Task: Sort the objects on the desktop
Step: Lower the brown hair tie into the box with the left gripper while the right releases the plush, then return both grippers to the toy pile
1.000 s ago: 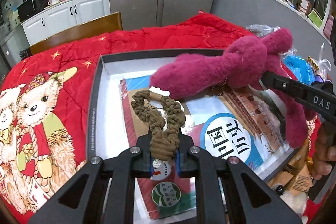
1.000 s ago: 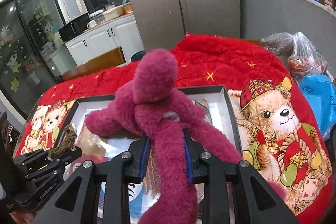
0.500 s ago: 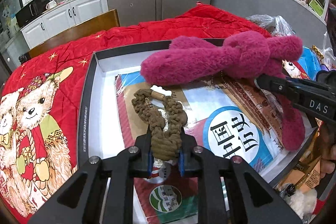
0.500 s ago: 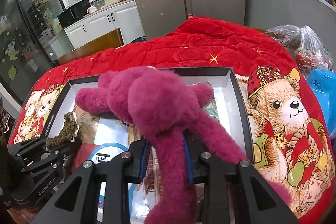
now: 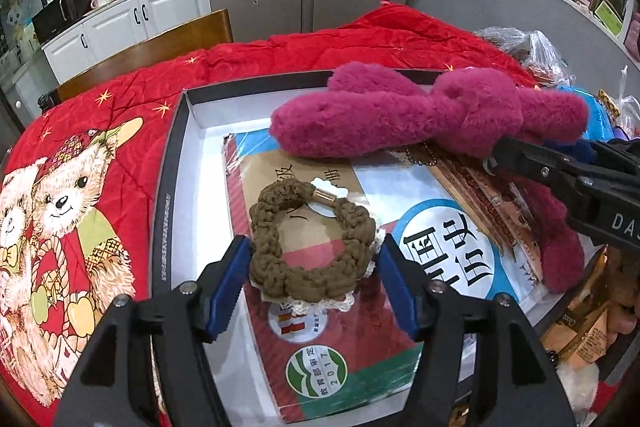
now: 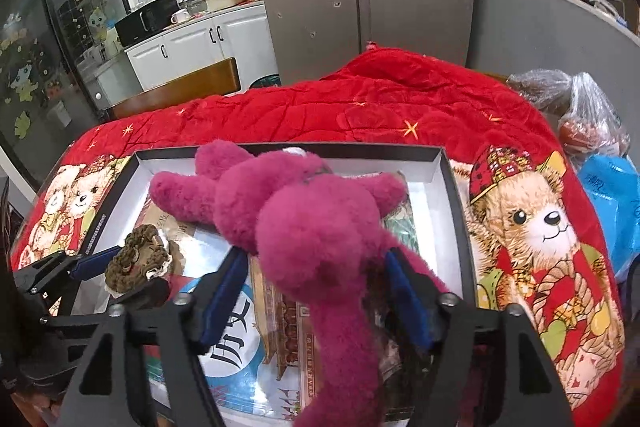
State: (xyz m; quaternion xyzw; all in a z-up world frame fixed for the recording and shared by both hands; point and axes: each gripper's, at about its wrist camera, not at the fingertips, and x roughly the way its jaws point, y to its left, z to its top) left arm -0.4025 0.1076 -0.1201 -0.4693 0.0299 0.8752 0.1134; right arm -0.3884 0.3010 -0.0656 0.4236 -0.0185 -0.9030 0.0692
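Observation:
A black-rimmed white box (image 5: 168,187) holds books (image 5: 448,243) on the red bear quilt. A brown crocheted hair tie (image 5: 312,247) lies on the books between the blue pads of my open left gripper (image 5: 314,283); it also shows in the right wrist view (image 6: 136,263). A magenta plush toy (image 5: 420,115) lies across the box's far side. In the right wrist view the plush (image 6: 304,219) rests between the spread fingers of my open right gripper (image 6: 320,291), one leg trailing toward the camera.
The red quilt (image 6: 380,107) covers the table around the box. Plastic bags (image 6: 592,123) and a blue bag (image 6: 616,195) sit at the right. A wooden chair back (image 5: 152,55) stands behind the table. Snack packets (image 5: 576,323) lie at the box's near right corner.
Both grippers have opened. The hair tie has dropped flat onto the books and spread into a ring. The plush has been lowered and released into the box.

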